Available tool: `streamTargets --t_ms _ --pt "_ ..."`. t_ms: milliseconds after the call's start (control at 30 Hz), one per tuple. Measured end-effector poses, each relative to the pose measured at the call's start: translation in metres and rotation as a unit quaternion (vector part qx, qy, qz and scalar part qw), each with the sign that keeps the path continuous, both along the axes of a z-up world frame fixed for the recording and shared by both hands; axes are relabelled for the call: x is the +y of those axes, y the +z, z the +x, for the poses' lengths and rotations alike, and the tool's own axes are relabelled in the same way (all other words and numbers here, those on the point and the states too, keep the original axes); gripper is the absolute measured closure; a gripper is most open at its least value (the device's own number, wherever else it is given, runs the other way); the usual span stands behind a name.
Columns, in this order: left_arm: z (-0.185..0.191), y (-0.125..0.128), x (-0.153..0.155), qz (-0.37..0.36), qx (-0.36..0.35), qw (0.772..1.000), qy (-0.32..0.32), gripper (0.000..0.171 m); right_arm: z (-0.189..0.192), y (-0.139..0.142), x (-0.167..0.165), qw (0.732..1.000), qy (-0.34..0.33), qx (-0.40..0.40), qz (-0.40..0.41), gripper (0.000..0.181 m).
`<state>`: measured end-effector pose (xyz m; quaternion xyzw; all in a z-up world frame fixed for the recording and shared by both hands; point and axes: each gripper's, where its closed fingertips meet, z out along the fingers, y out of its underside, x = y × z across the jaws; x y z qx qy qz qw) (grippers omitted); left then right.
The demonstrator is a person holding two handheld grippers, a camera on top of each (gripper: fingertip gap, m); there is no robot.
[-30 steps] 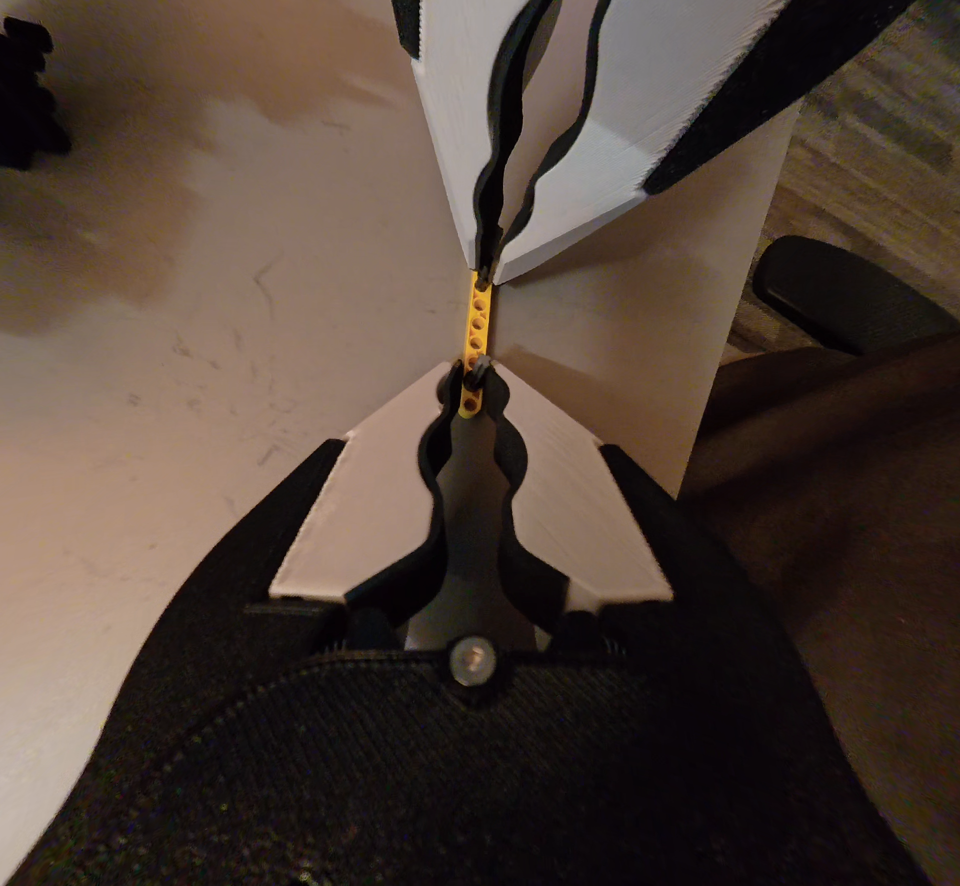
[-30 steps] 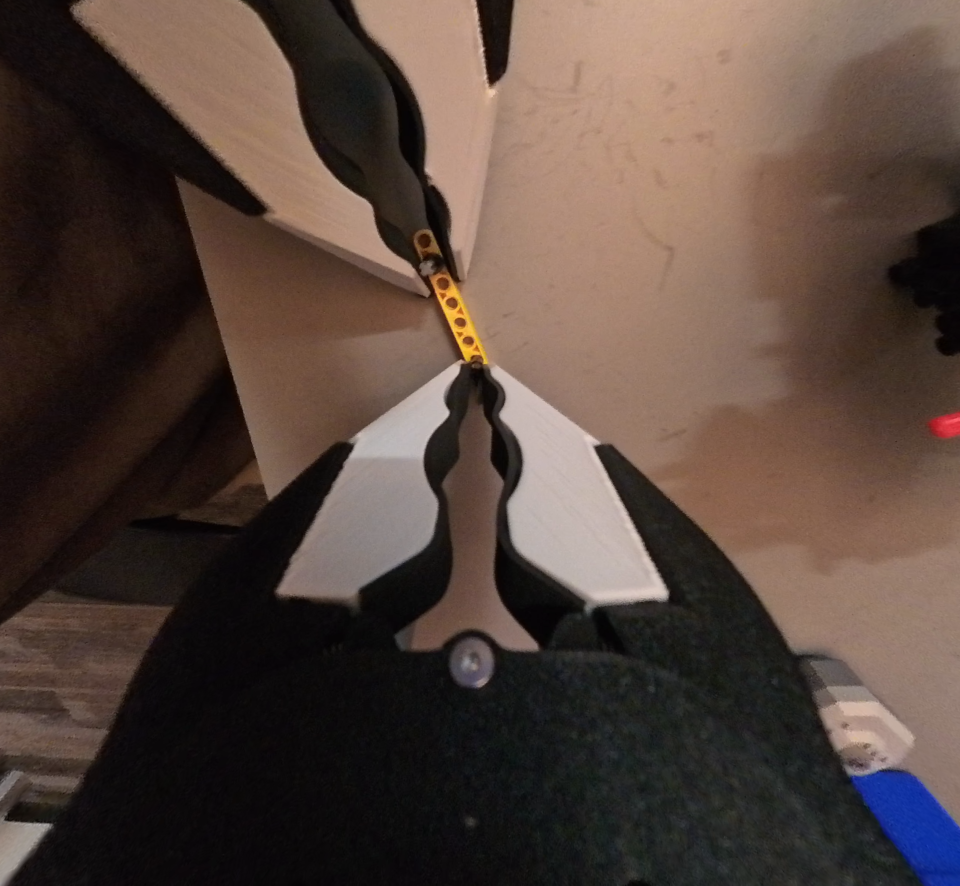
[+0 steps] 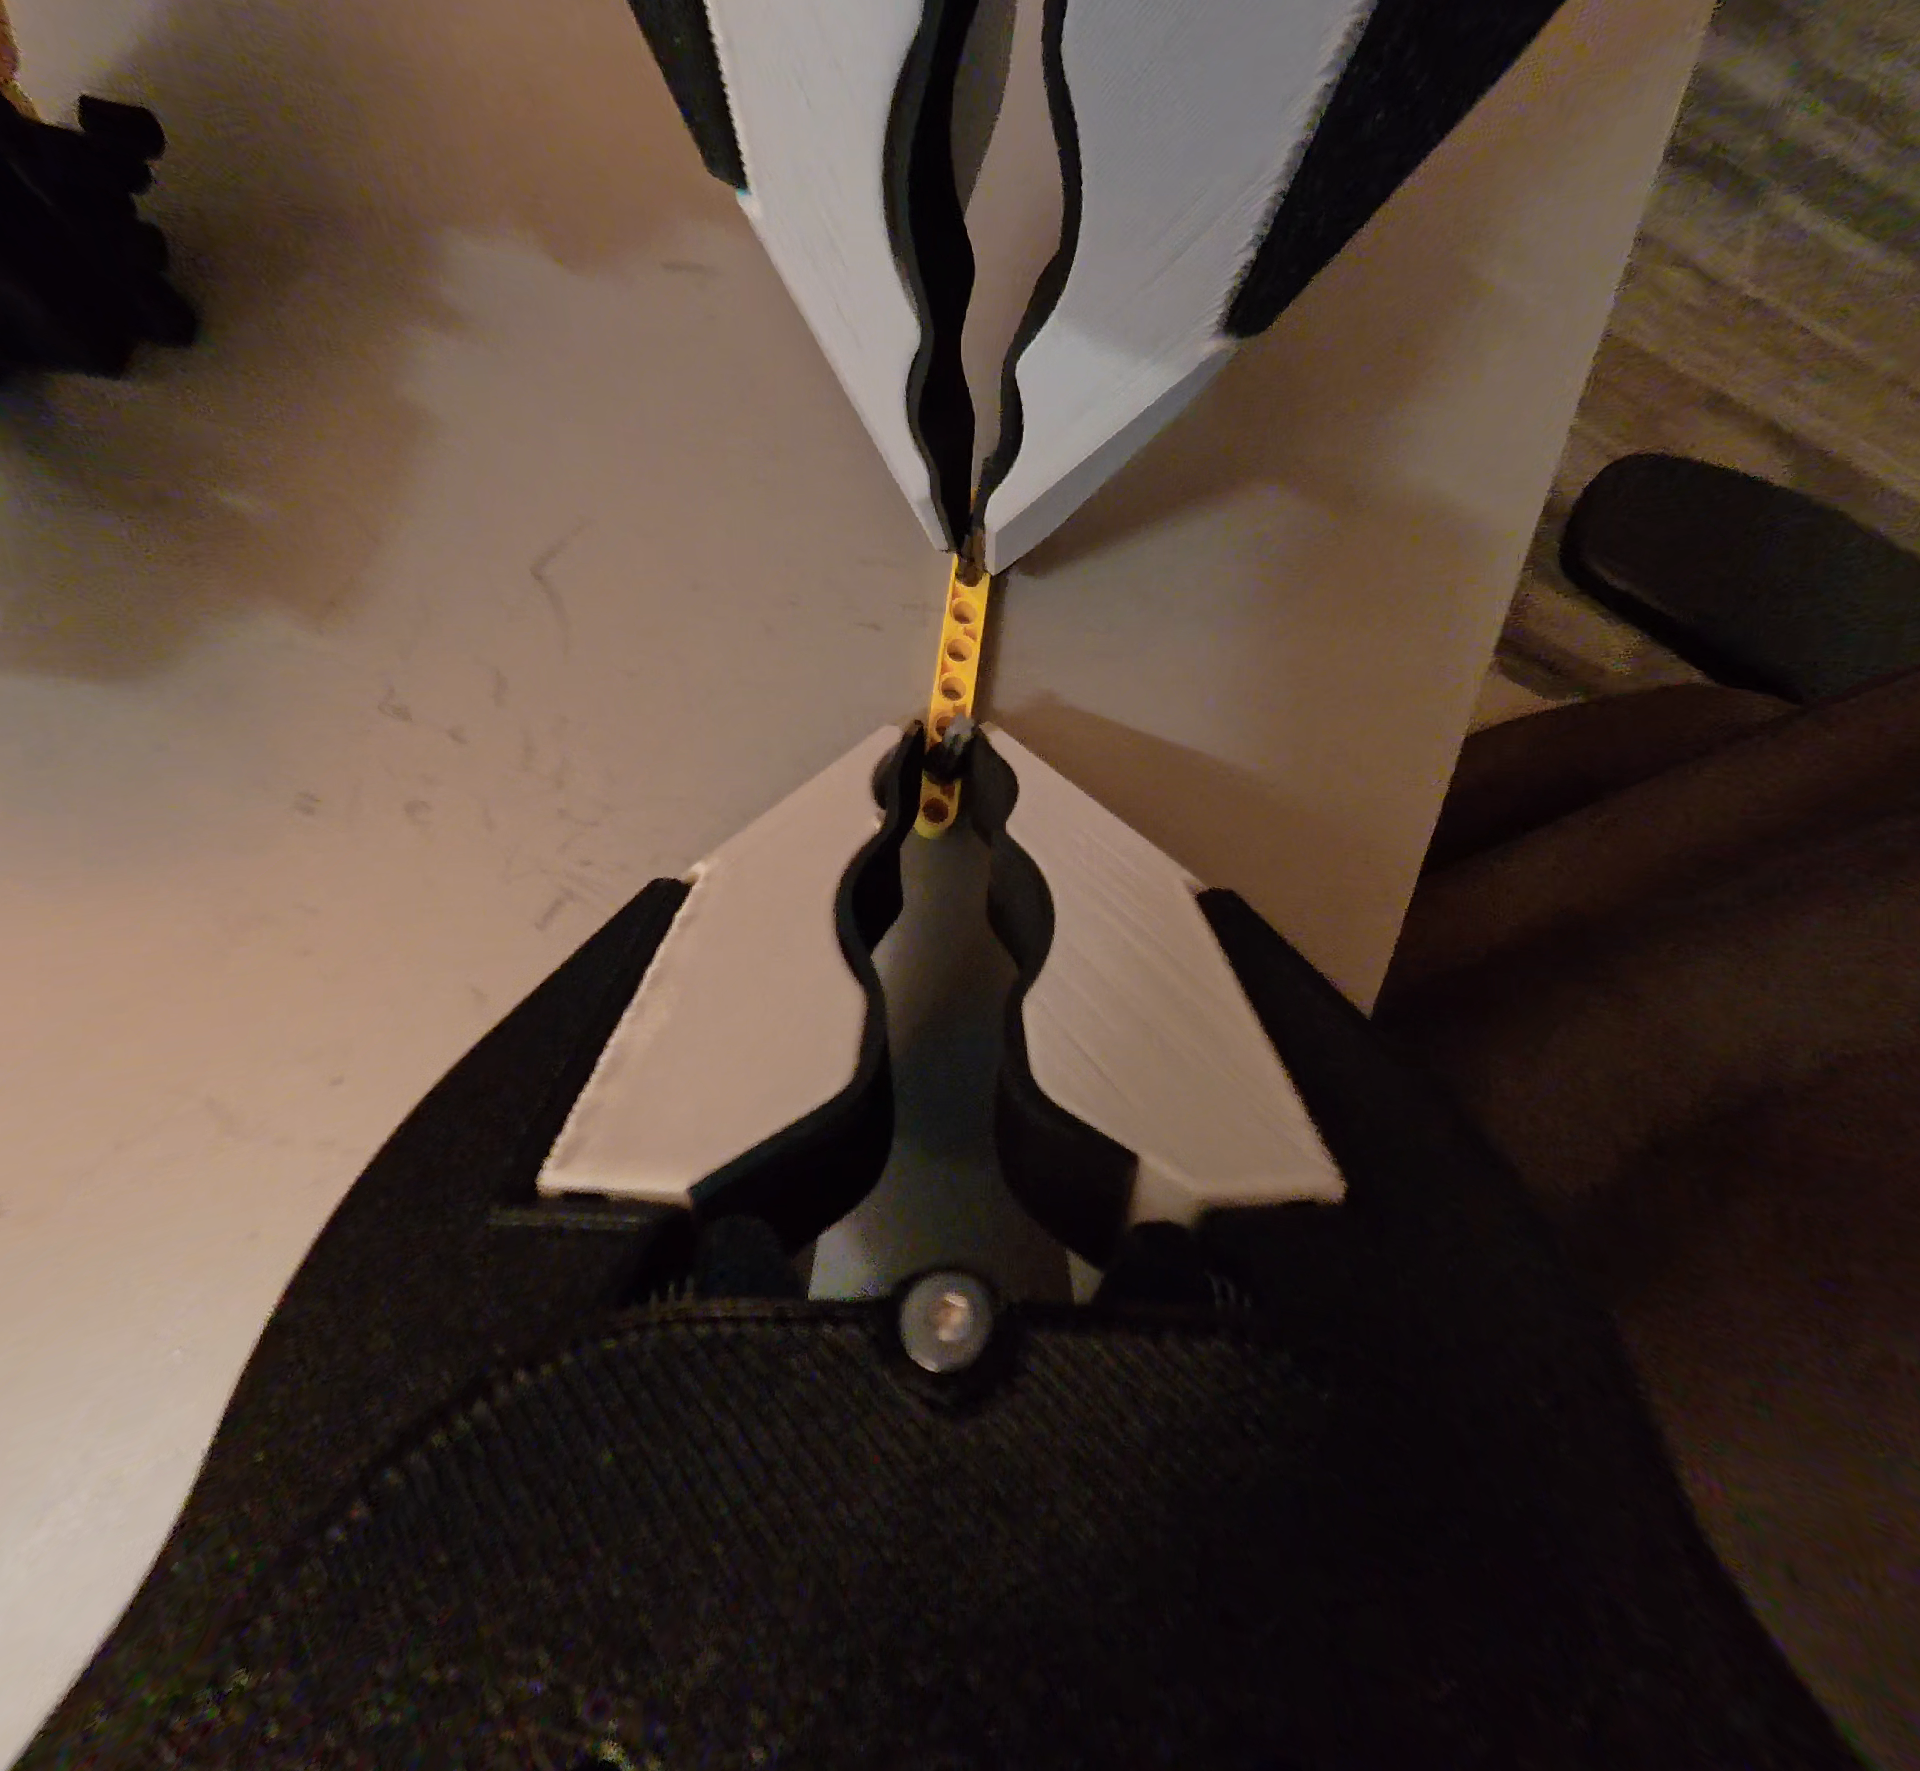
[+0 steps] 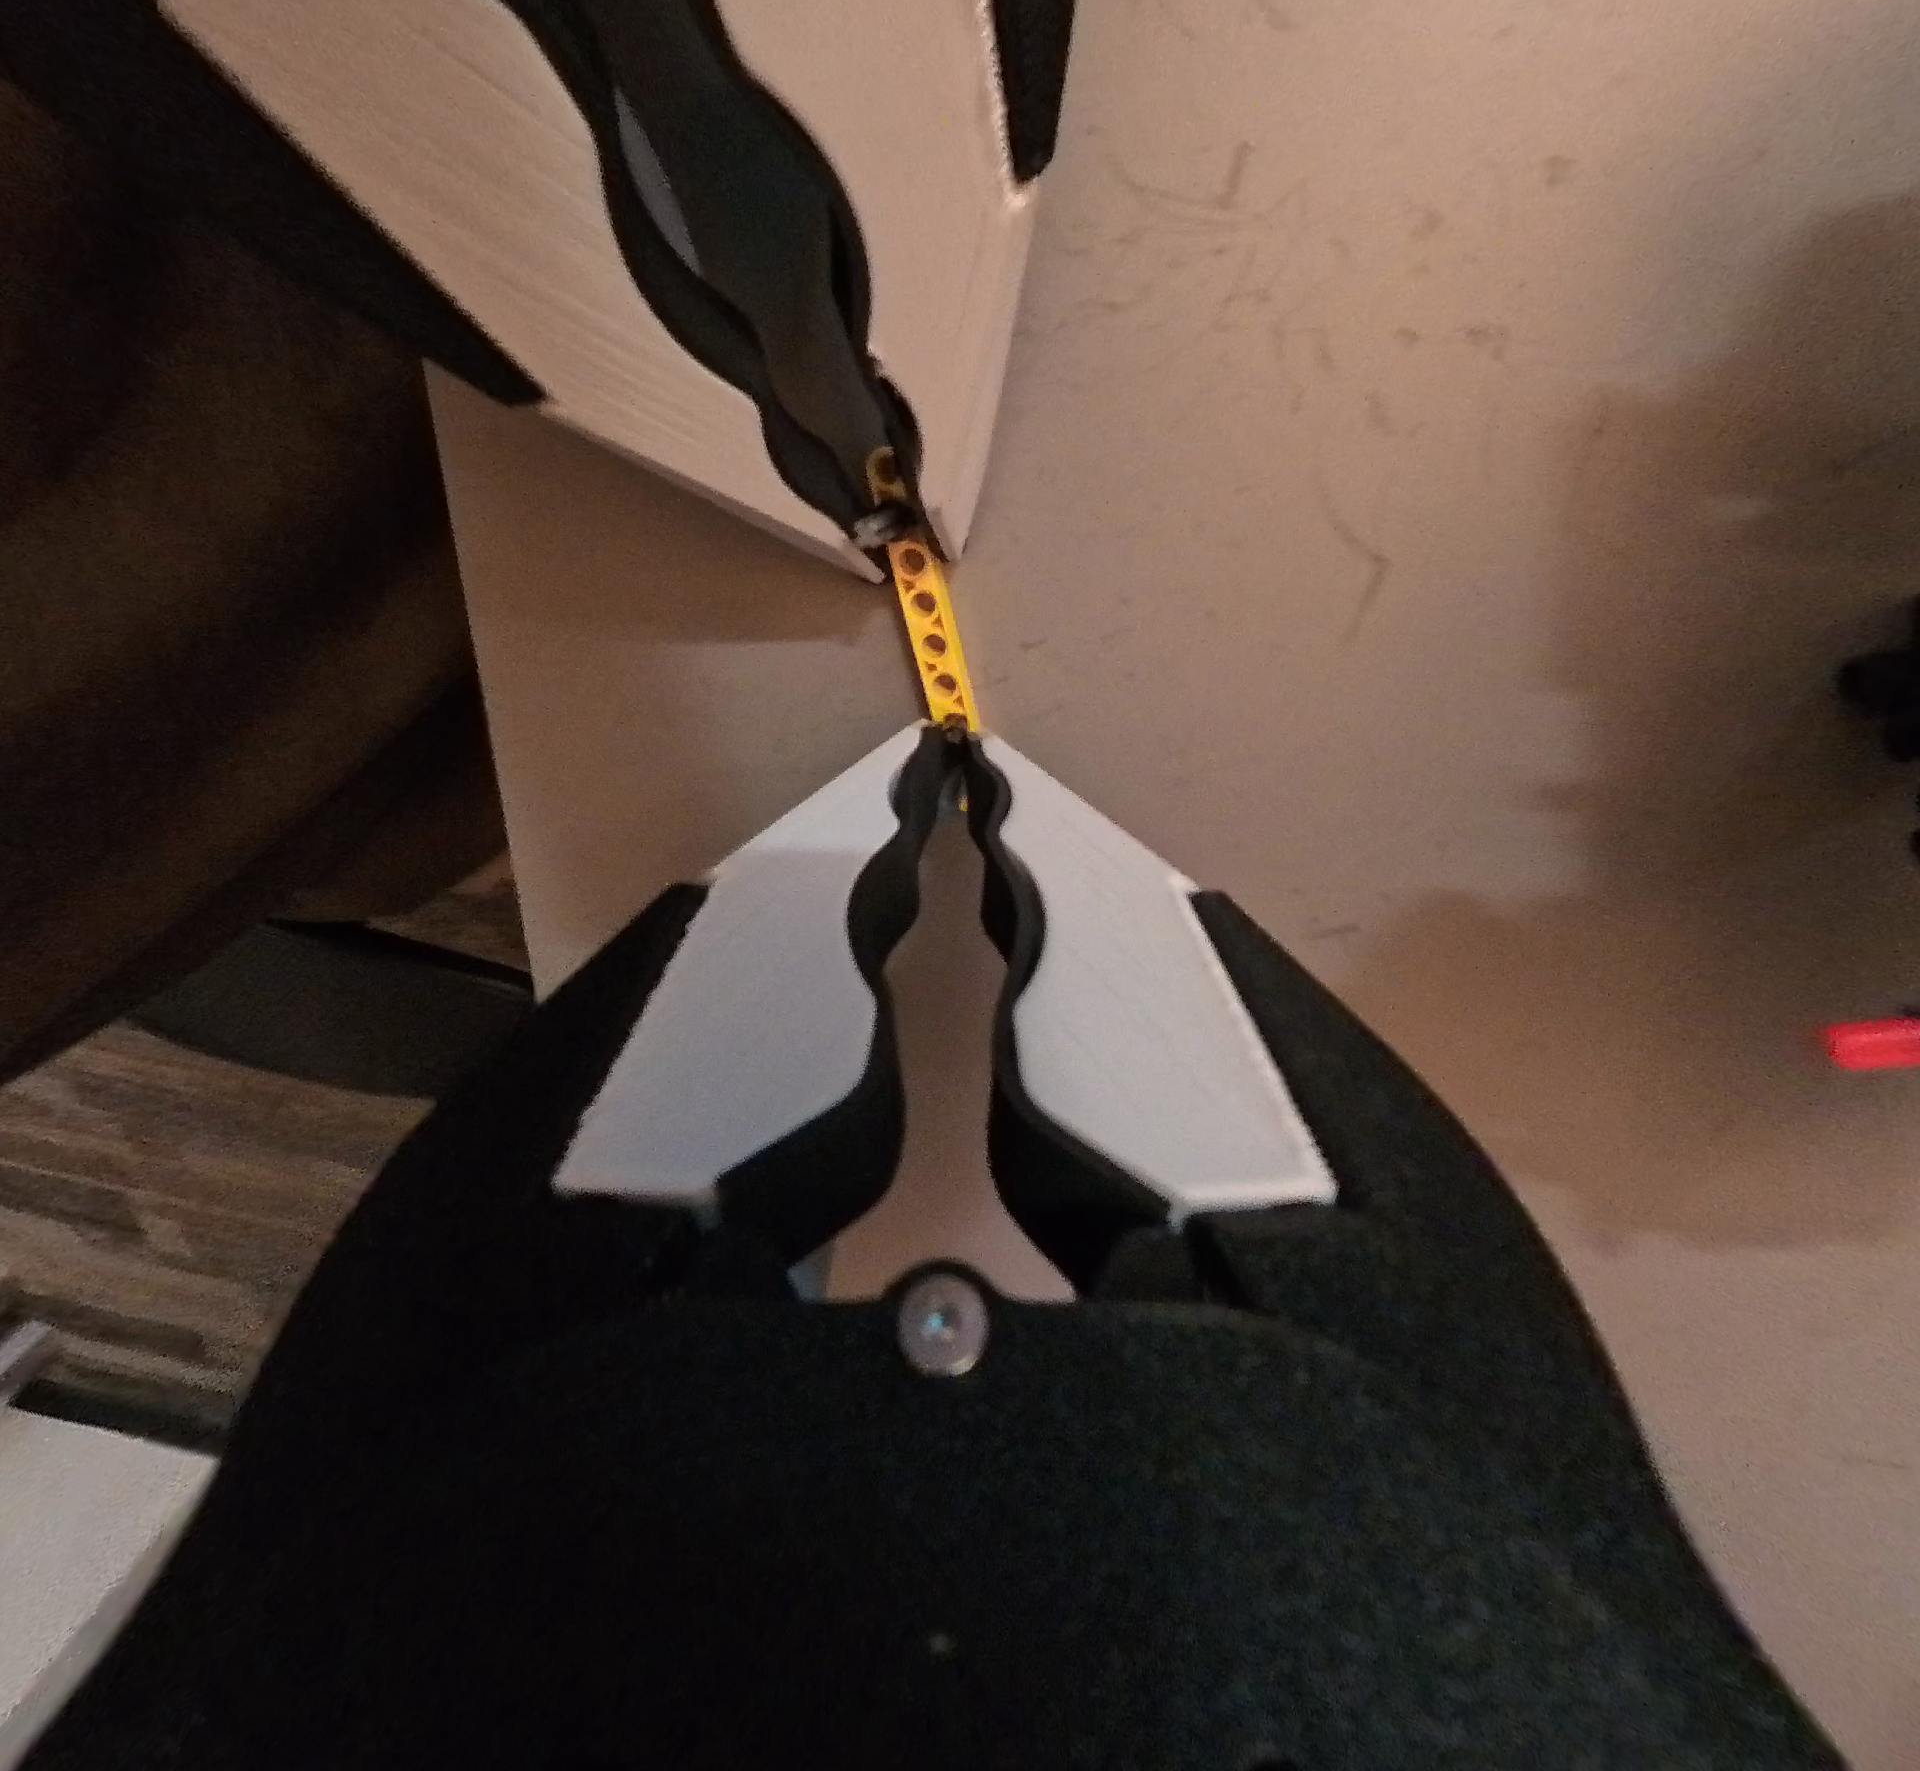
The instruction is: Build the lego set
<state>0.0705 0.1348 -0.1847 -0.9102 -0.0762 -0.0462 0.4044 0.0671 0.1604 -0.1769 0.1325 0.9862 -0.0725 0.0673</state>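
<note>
Yellow beam [image 3: 958, 656] above scuffed white table [image 3: 364, 682]; wood-look floor [image 3: 1787, 194].

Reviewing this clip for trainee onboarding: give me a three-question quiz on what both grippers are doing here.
1. True or false: the yellow beam lies flat on the table.
2. What does the left gripper hold? A) red piece B) yellow beam C) nothing
3. Fill in: the right gripper grips the beam's other ___.

Key: 1 false, it is held between both grippers; 2 B; 3 end.

Scuffed white table [image 3: 364, 786], wood-look floor [image 3: 1766, 194]
</note>
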Motion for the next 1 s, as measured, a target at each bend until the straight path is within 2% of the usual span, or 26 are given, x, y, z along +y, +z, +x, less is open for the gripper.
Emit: streamTargets --t_ms 133,200,267,300,367,500,567,667,800,1000 --pt "0.002 0.000 0.000 0.000 0.018 1.000 -0.007 0.167 0.001 0.000 0.000 0.999 0.038 0.019 -0.008 0.178" --pt "0.005 0.006 -0.003 0.021 -0.040 0.999 -0.012 0.165 0.001 0.000 0.000 0.999 0.048 0.022 -0.006 0.178" --pt "0.002 0.023 -0.011 0.079 -0.123 0.989 -0.011 0.166 0.001 0.000 0.000 0.998 0.050 0.025 -0.003 0.178" --pt "-0.003 0.029 -0.016 0.100 -0.141 0.985 -0.003 0.166 0.001 0.000 0.000 0.998 0.051 0.028 -0.002 0.178" --pt "-0.010 0.032 -0.021 0.111 -0.135 0.985 0.009 0.163 0.001 0.000 0.001 0.998 0.052 0.034 0.001 0.178" --pt "-0.003 0.012 -0.015 0.043 -0.059 0.997 0.007 0.148 0.001 -0.001 0.001 0.997 0.063 0.034 0.021 0.178" --pt "-0.001 0.012 -0.011 0.045 -0.065 0.997 0.013 0.143 0.001 -0.001 0.001 0.997 0.065 0.028 0.029 0.178" --pt "0.002 0.013 -0.007 0.049 -0.095 0.994 0.015 0.145 0.001 -0.001 0.001 0.997 0.061 0.014 0.034 0.178" --pt "-0.002 0.009 -0.007 0.037 -0.085 0.995 0.028 0.153 0.001 -0.001 0.001 0.997 0.061 -0.006 0.042 0.179" --pt "-0.003 0.010 -0.009 0.042 -0.082 0.995 0.034 0.155 0.004 -0.009 -0.007 0.997 0.063 -0.023 0.025 0.179"
